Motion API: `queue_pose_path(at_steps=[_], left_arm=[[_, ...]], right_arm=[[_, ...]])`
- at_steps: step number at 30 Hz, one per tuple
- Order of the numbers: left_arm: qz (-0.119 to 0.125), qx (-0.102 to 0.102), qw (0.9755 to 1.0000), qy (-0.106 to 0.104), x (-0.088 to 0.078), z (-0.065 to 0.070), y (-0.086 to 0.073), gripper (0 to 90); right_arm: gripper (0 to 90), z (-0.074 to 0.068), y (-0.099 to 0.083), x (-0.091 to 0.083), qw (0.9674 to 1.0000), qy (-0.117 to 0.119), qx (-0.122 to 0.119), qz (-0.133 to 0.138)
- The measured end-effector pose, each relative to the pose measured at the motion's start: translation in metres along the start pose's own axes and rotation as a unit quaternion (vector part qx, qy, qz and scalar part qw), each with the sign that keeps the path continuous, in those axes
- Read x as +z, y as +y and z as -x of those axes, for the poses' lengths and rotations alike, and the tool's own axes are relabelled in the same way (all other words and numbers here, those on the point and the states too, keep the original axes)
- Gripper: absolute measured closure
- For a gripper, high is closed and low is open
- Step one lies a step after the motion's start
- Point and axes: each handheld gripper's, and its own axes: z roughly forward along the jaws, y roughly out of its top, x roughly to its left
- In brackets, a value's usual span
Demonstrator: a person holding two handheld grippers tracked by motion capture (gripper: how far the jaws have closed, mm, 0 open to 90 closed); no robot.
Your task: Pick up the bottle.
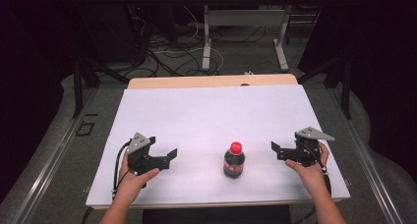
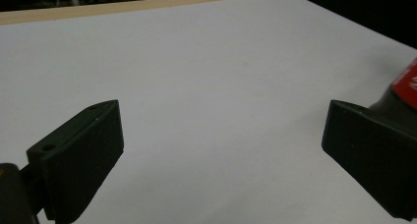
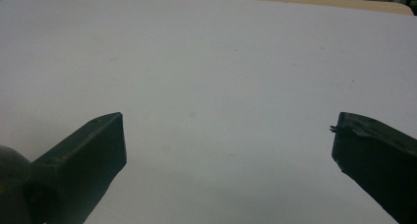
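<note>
A small dark cola bottle (image 1: pixel 234 161) with a red cap stands upright on the white sheet (image 1: pixel 211 116), near the front middle of the table. My left gripper (image 1: pixel 164 153) is held to the bottle's left and points toward it, a short gap away. Its jaws (image 2: pixel 221 111) stand wide open with nothing between them. The bottle's red label and dark shoulder (image 2: pixel 405 86) peek out behind the right jaw. My right gripper (image 1: pixel 280 148) is held to the bottle's right, also apart from it. Those jaws (image 3: pixel 227 121) are wide open over bare white sheet.
The white sheet covers a wooden tabletop whose far edge (image 1: pixel 211 80) shows as a tan strip. Beyond the table are cables on the floor (image 1: pixel 172 52) and the legs of another table (image 1: pixel 206 42). Dark curtains stand at both sides.
</note>
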Motion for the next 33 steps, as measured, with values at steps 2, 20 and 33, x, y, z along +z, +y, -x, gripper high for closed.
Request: queue_pose_path(at_steps=[2,20,33], left_arm=[[-0.003,0.004,0.9998,-0.017,0.003,0.01,0.002,2.4],[-0.042,0.082,0.9875,-0.128,0.061,0.101,0.03,3.7],[-0.07,0.094,0.9791,-0.166,0.096,0.132,0.021,9.2]], right_arm=[[0.0,-0.002,0.0,0.0,1.0,0.005,-0.004,-0.003],[2.4,-0.009,0.001,-0.001,0.9998,0.015,-0.011,-0.006],[2.8,-0.01,-0.002,0.004,0.9998,0.016,-0.009,0.001]])
